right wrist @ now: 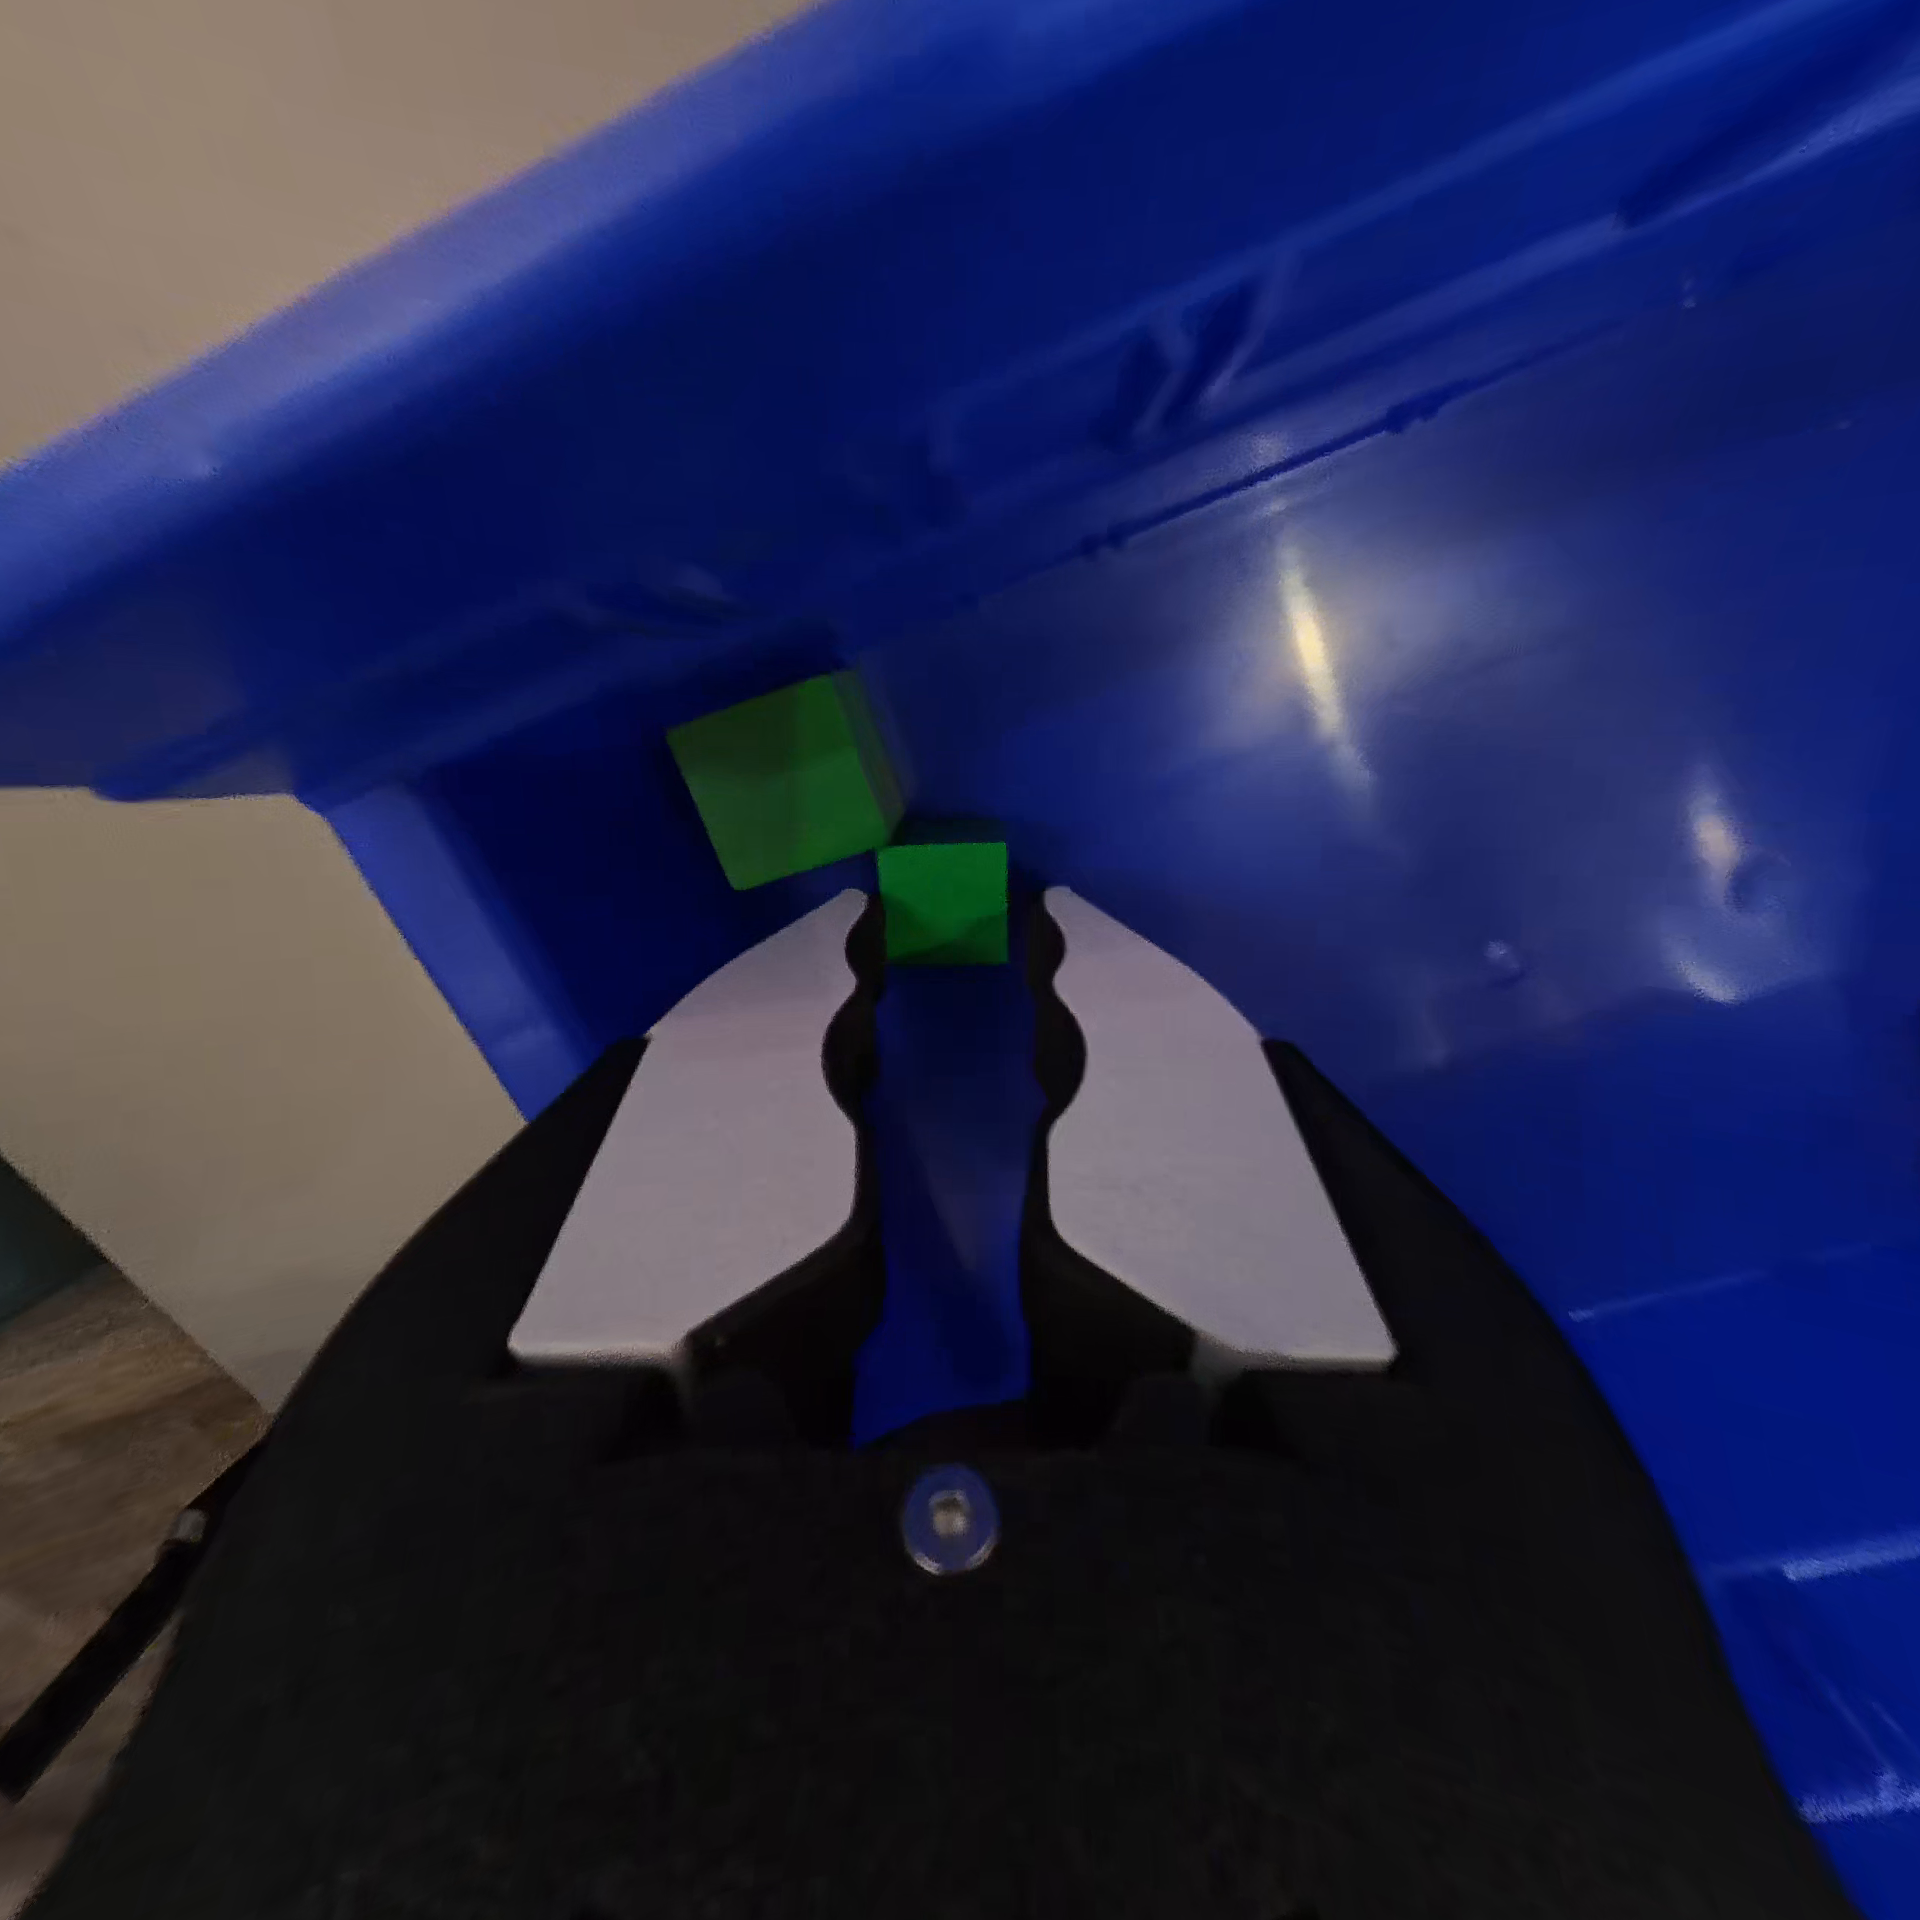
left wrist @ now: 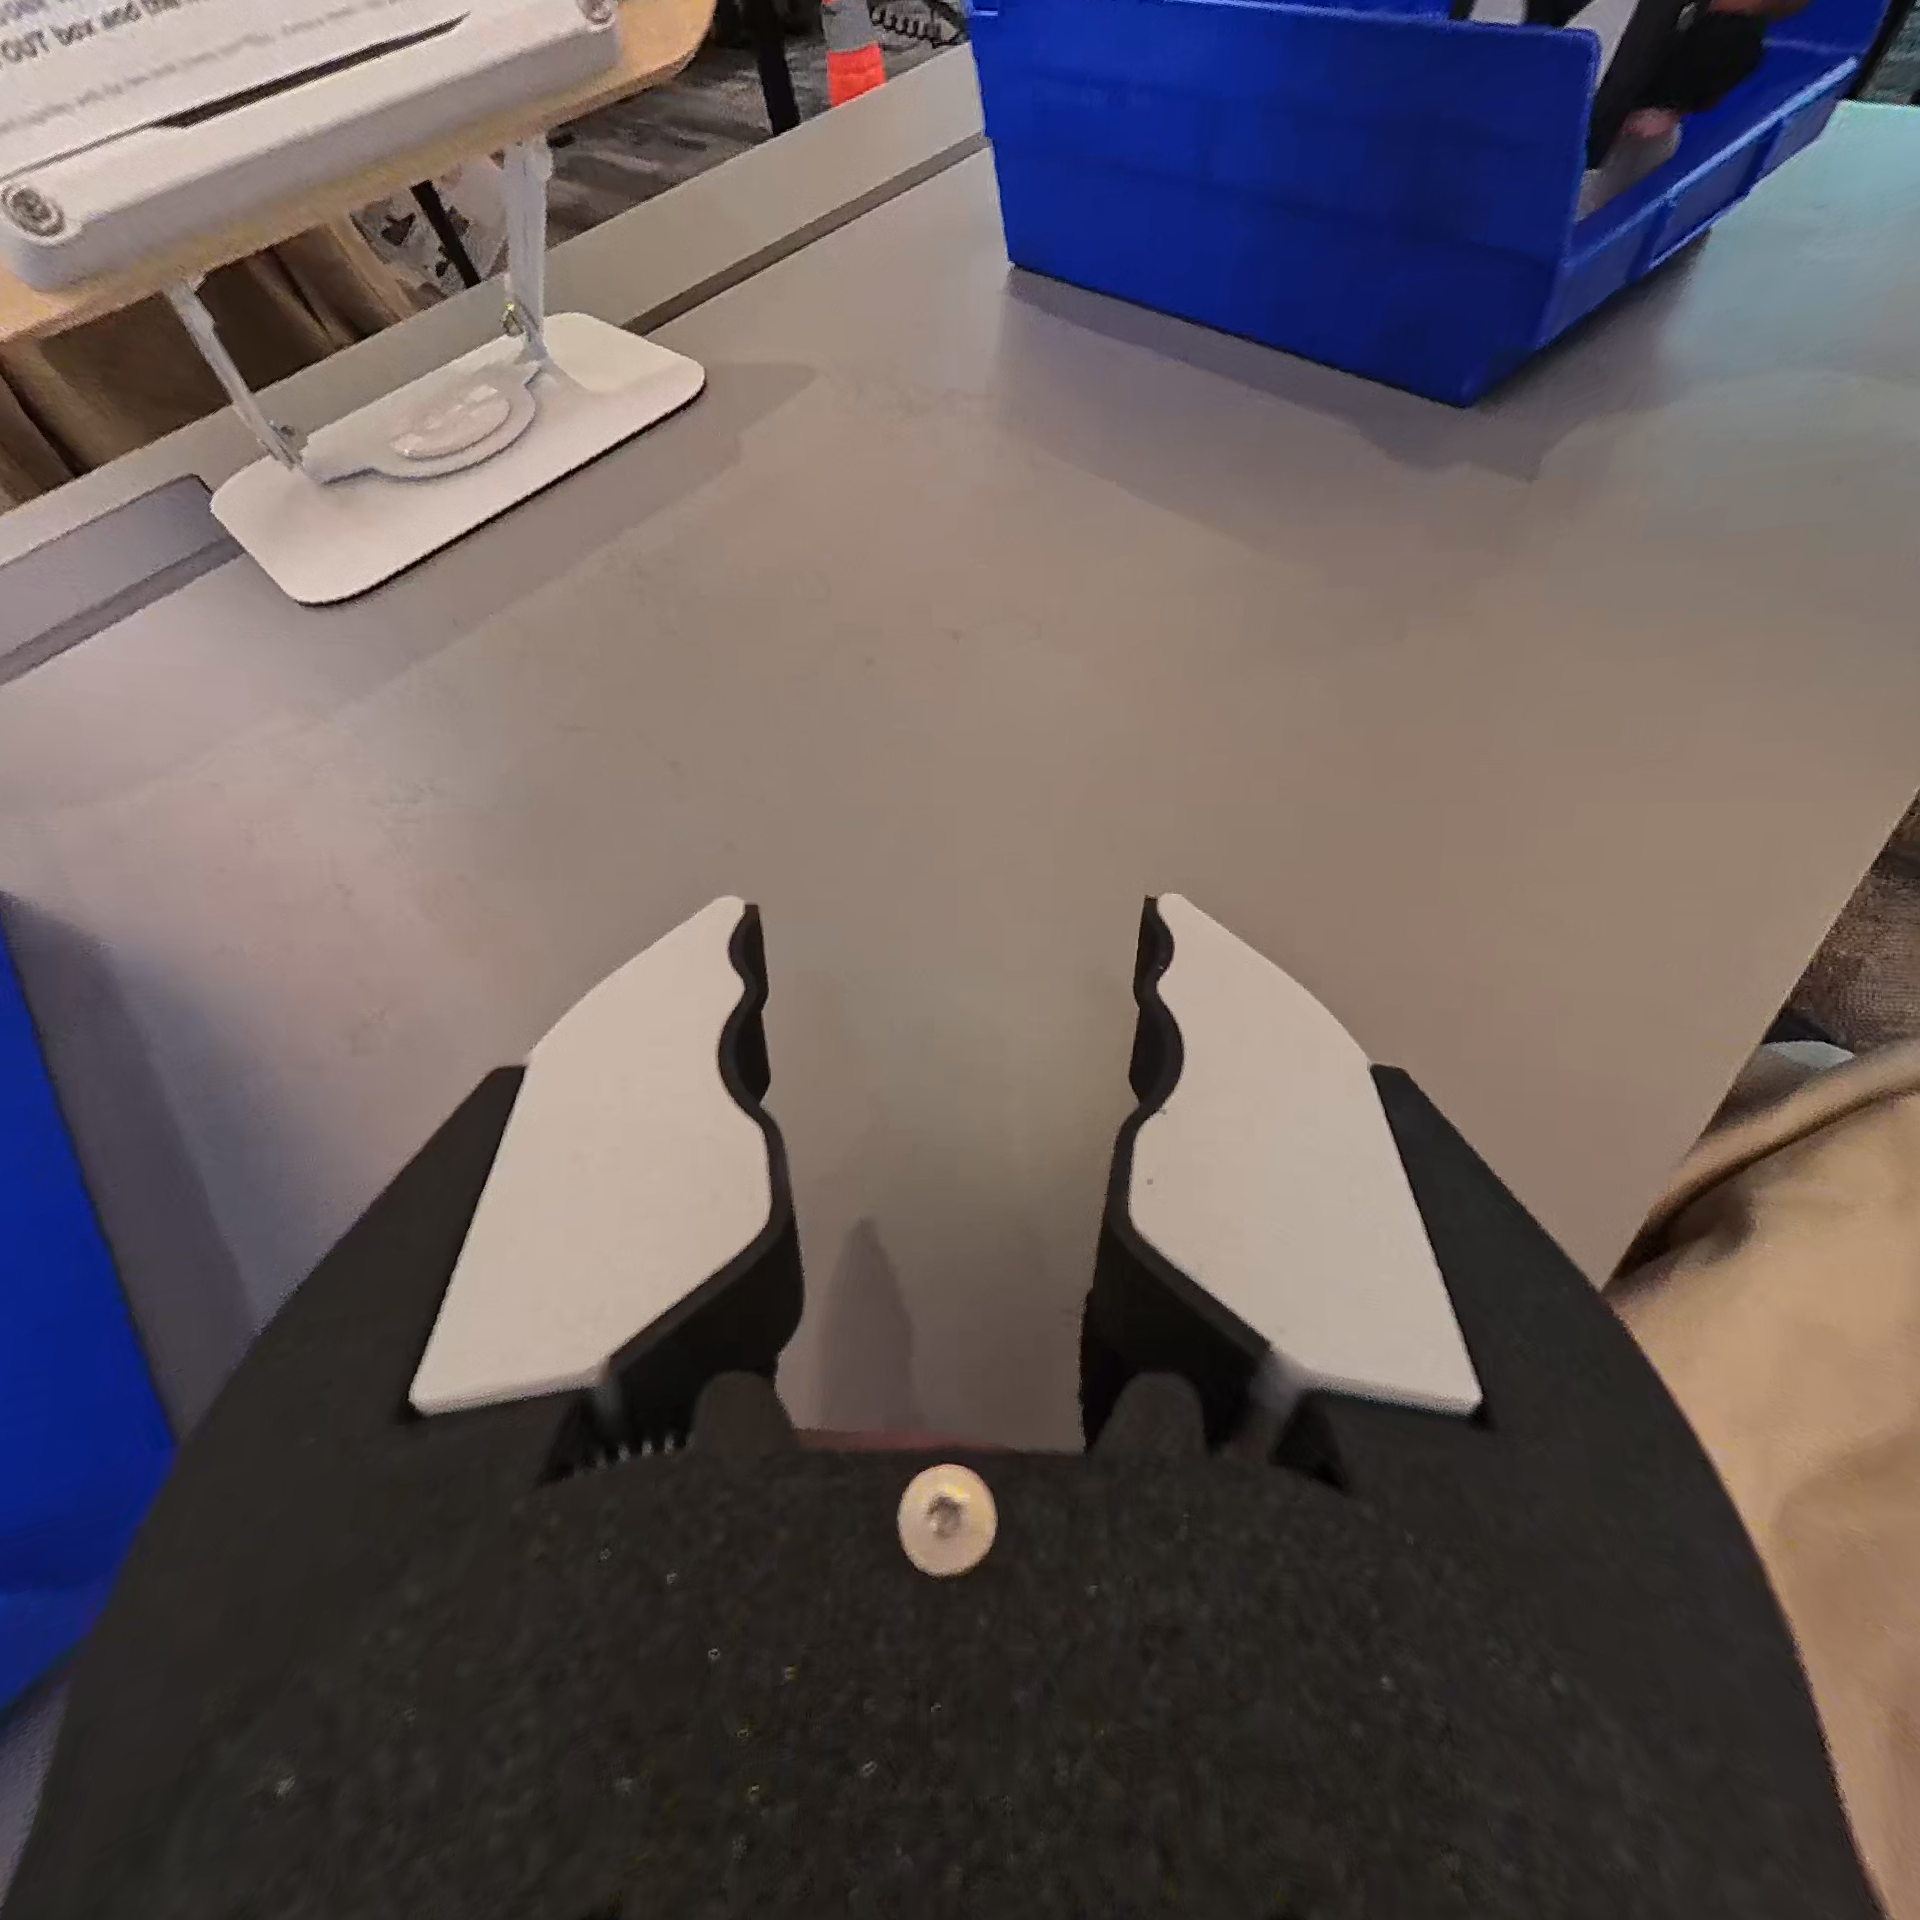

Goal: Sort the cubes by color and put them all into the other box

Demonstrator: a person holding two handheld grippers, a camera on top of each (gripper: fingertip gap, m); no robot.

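Between my right tongs' [right wrist: 945, 914] tips sits a small green cube [right wrist: 943, 902], seemingly pinched, deep inside the blue box [right wrist: 1455, 831]. Another green cube [right wrist: 784, 779] lies just beyond, against the box's corner. Left tongs [left wrist: 951, 935] hang released over the grey table [left wrist: 935, 644], a white stand [left wrist: 457, 457] beyond them.

Blue box [left wrist: 62, 1299] cropped at left edge; second green cube [right wrist: 784, 790] blurred.
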